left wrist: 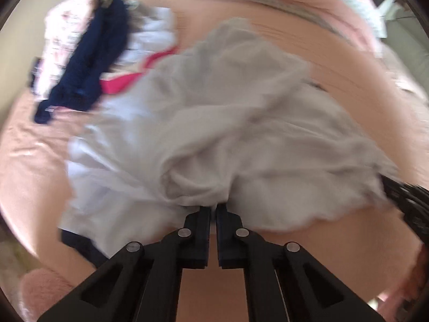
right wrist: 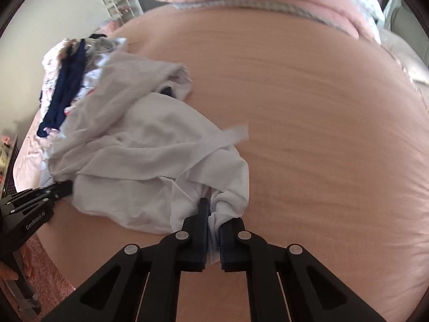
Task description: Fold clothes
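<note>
Both grippers pinch one crumpled white cotton garment on a bed with a peach-pink sheet

Left wrist view, blurred: the left gripper (left wrist: 213,209) has its jaws nearly together, nipping a bunched fold of the white garment (left wrist: 214,134), which lies on the sheet (left wrist: 335,61); a dark navy garment (left wrist: 88,61) tops a clothes pile at the far left; the right gripper (left wrist: 407,204) enters at the right edge. Right wrist view: the right gripper (right wrist: 214,214) clamps a wad of the white garment (right wrist: 139,145) between narrow jaws, the left gripper (right wrist: 60,189) grips its left edge, the navy garment (right wrist: 67,91) lies beyond

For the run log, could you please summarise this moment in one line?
left gripper: shut on white garment | right gripper: shut on white garment | garment: bunched on bed
</note>
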Demonstrator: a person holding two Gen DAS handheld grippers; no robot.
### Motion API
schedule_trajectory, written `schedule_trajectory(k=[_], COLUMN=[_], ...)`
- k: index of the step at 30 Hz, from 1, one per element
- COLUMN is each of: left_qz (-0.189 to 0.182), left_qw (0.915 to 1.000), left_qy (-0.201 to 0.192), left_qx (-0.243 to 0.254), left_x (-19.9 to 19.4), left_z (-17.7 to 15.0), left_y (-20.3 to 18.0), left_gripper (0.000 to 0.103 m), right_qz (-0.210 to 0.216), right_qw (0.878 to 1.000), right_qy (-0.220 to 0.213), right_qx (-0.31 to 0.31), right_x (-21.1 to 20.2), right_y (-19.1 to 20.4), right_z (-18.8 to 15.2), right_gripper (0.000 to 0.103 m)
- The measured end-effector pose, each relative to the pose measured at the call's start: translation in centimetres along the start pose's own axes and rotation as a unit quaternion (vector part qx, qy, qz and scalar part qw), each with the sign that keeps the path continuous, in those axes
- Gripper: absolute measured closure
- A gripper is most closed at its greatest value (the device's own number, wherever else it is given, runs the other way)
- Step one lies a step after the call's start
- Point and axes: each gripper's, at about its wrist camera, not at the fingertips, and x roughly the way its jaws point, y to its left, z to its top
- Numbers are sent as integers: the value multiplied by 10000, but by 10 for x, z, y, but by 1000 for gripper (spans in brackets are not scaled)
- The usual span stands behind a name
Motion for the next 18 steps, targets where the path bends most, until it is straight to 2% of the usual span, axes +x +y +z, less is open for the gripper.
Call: schedule_trajectory(k=[3, 5, 9, 14, 18], left_qz=[-376, -596, -874, -1212, -961], left_qw=[9988, 9972, 9952, 9923, 9948], left_qy=[15, -11, -68, -204, -208], left_qx=[323, 454, 427, 164, 280], left_x=[-7, -10, -17, -37, -35], left_z=[-8, -16, -23, -23, -22], left_y=[-24, -39, -43, -31, -20], left_gripper=[101, 101, 101, 100, 97], right_qz=[-514, -801, -1206, -1968, -2499], right_qw=[9974, 9946, 9884, 9730, 9573], right_qy=[-453, -650, -760, -995, -1214], right_qx=[-235, -137, 532, 675, 800], right_x=[-30, -50, -84, -121, -147], right_y=[-6, -35, -108, -142, -162], right_z=[-9, -2, 2, 2, 3], right_gripper=[99, 100, 100, 100, 100])
